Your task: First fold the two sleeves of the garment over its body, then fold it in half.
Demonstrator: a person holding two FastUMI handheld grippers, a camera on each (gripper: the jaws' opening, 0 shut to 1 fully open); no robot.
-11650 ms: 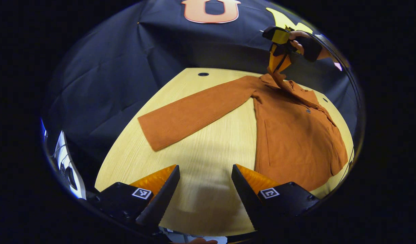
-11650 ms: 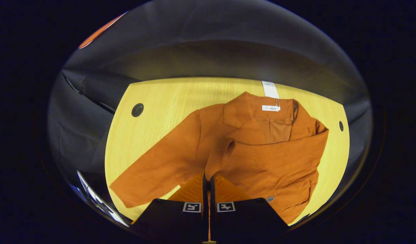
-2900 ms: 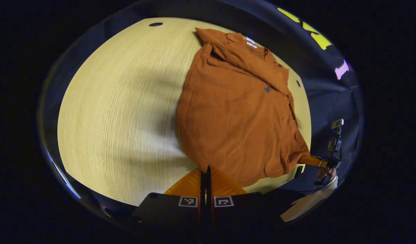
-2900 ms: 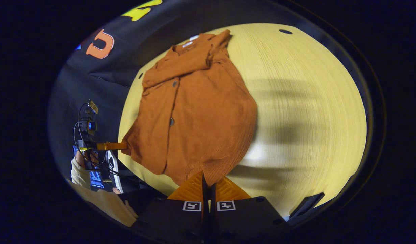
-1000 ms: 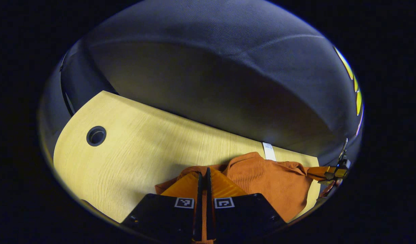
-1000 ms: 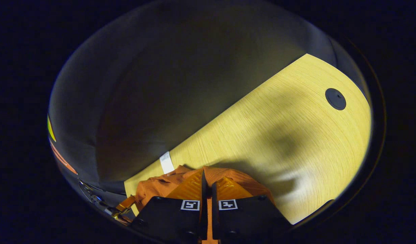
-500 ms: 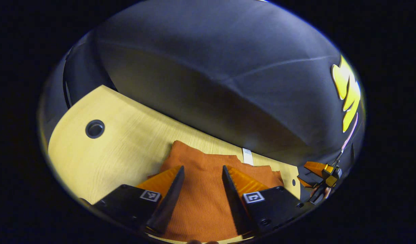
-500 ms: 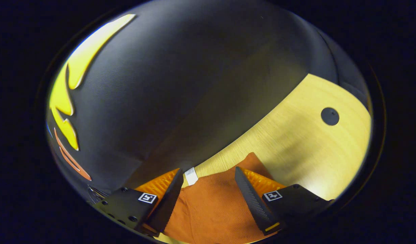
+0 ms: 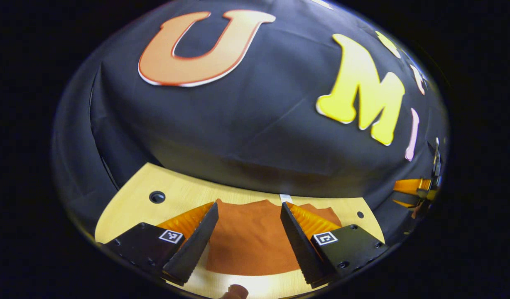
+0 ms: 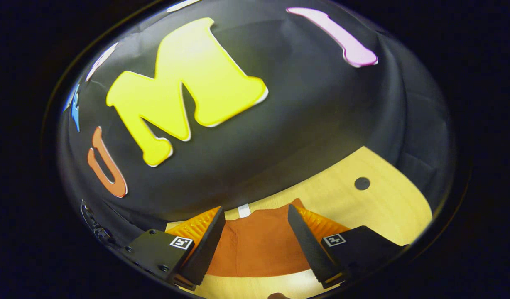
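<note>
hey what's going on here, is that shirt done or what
A person is folding an orange garment on a wooden table with two hand-held grippers. Both the left hand-held gripper and the right hand-held gripper are open and hold nothing, with the garment lying flat on the table between their fingers. It shows as a compact orange patch with no sleeve sticking out, so the folding looks done or nearly so. A white tag sits on the table at its far edge.

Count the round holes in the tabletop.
2. In the left gripper view, one hole sits left of the garment and a smaller one right of it. More may be hidden.
</note>
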